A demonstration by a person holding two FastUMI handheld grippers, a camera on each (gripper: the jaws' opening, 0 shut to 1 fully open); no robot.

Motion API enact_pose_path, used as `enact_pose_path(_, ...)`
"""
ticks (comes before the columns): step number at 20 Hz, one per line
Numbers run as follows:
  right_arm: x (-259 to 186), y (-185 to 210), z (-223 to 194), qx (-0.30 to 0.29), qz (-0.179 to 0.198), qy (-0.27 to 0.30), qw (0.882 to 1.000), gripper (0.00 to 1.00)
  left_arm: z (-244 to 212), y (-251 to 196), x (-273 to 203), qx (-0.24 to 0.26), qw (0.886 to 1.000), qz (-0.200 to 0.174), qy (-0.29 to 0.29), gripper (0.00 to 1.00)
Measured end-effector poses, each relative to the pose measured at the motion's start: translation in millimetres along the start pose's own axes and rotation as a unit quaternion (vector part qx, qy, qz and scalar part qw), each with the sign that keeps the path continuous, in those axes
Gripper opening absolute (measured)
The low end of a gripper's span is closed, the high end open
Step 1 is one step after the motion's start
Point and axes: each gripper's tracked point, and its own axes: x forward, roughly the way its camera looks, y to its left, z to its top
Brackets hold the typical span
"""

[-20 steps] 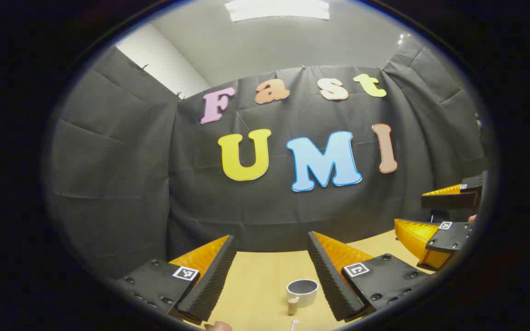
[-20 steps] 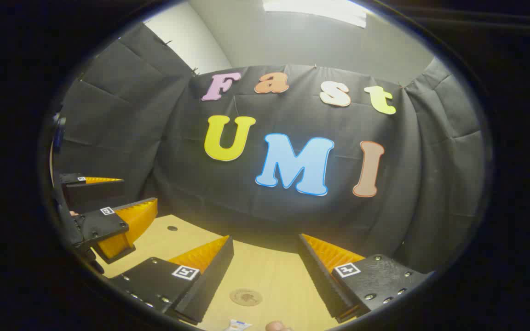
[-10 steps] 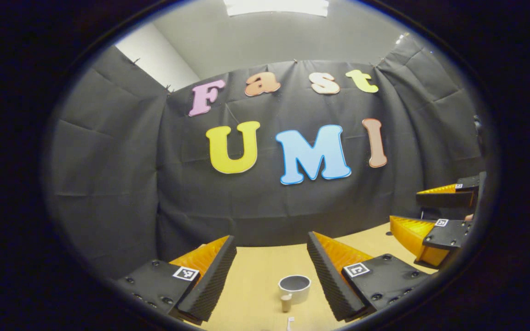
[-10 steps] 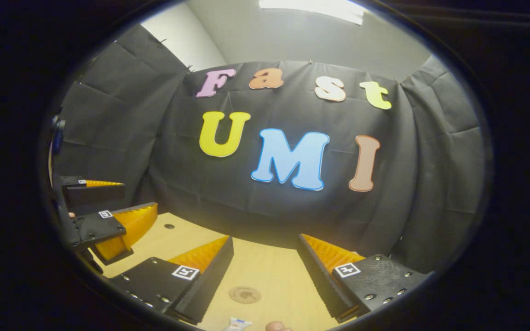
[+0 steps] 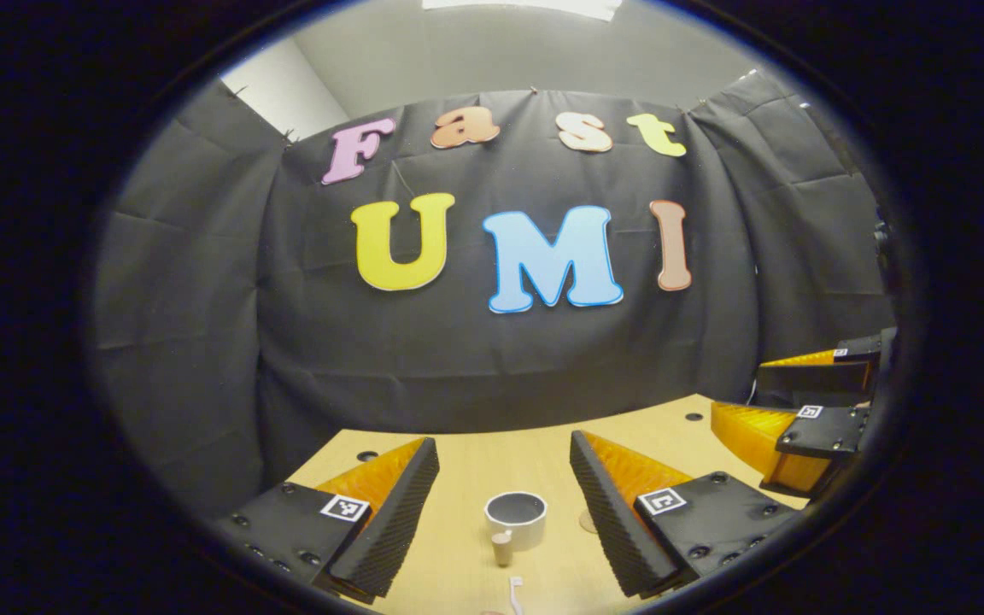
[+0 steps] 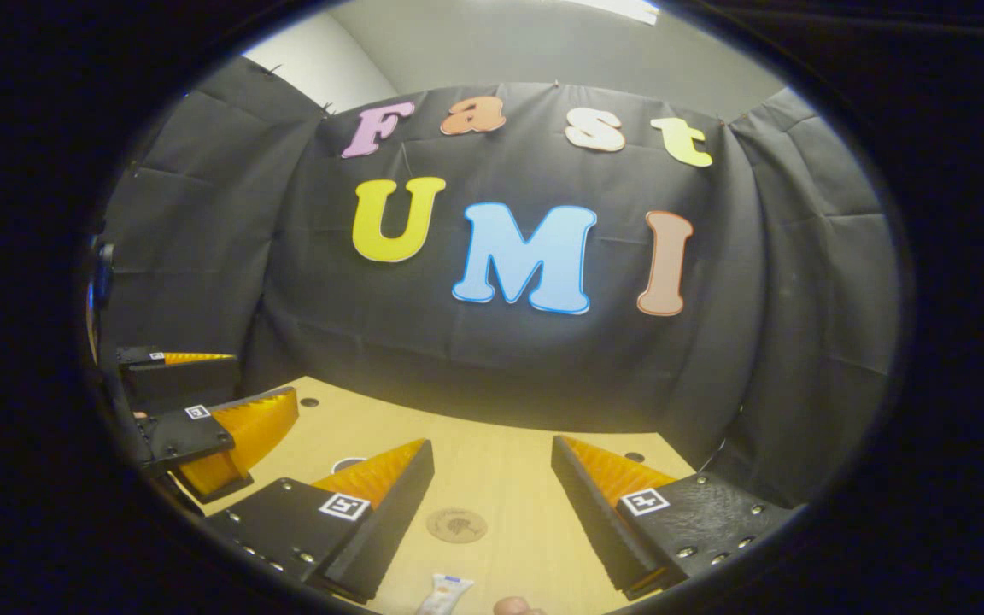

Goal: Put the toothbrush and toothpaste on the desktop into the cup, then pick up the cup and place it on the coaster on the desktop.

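1. Since nothing has gone into it yet, the cup stands empty and upright on the desk, a pale mug with its handle turned toward the near edge.
2. Just in front of that handle lies the toothbrush, flat on the wood, its head end pointing toward the cup and apart from it.
3. Off to the cup's right side, the toothpaste lies flat at the near edge, with the round brown coaster a little beyond it; the two do not touch.
4. Above the cup and brush hangs the left gripper, fingers spread wide, nothing between them.
5. Over the coaster and tube hangs the right gripper, likewise spread and empty.
6. I judge the step in hand to be the first reach, down to the toothbrush or the toothpaste.
7. To do it well, I'd tip the gripper down and line the fingers across the narrow width of the brush handle, not along it.
8. Closing low near the wood should keep the thin handle from skating away.
9. Lifting clear before swinging toward the rim should spare the cup a knock.
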Motion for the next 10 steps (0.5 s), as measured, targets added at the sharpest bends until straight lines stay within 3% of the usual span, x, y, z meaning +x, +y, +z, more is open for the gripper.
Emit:
enact_pose_path(5, -3, 8, -42, 0.013, 0.018, 0.081, 0.996, 0.91, -42, -10, 3, -0.006, 0.998, -0.024, 0.066, 1.00)
enact_pose_path(10, -7, 20, -97, 0.025, 0.030, 0.186, 0.982, 0.91, -111, -18, -4, -0.014, 0.986, -0.041, 0.163, 1.00)
